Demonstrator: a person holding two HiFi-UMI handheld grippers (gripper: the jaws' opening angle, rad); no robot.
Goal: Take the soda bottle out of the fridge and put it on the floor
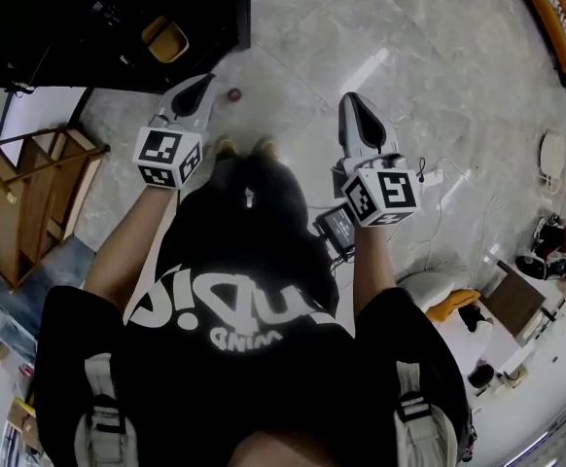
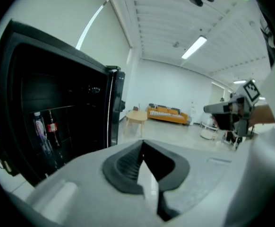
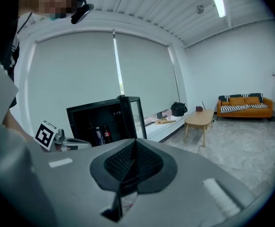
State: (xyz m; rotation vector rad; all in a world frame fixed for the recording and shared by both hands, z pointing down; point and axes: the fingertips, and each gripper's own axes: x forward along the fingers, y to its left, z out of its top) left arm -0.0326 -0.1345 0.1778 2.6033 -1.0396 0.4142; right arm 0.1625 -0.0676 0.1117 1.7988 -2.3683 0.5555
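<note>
A dark soda bottle with a red label [image 2: 52,129] stands upright inside the black fridge [image 2: 29,103], beside a clear bottle [image 2: 39,129]. The right gripper view shows both bottles [image 3: 107,134] in the fridge [image 3: 92,119], whose glass door [image 3: 136,112] hangs open. My left gripper [image 1: 202,86] is in the air in front of the fridge [image 1: 118,27]; it is shut and holds nothing [image 2: 142,143]. My right gripper [image 1: 353,100] is beside it over the floor, also shut and holding nothing [image 3: 136,142]. A small red object [image 1: 233,93] lies on the floor between them.
A wooden frame [image 1: 30,202] stands left of me. A power strip with its cable [image 1: 429,176] lies on the floor to the right. Farther off are a low wooden table [image 3: 201,119], an orange sofa [image 3: 244,105] and a black bag [image 3: 178,109].
</note>
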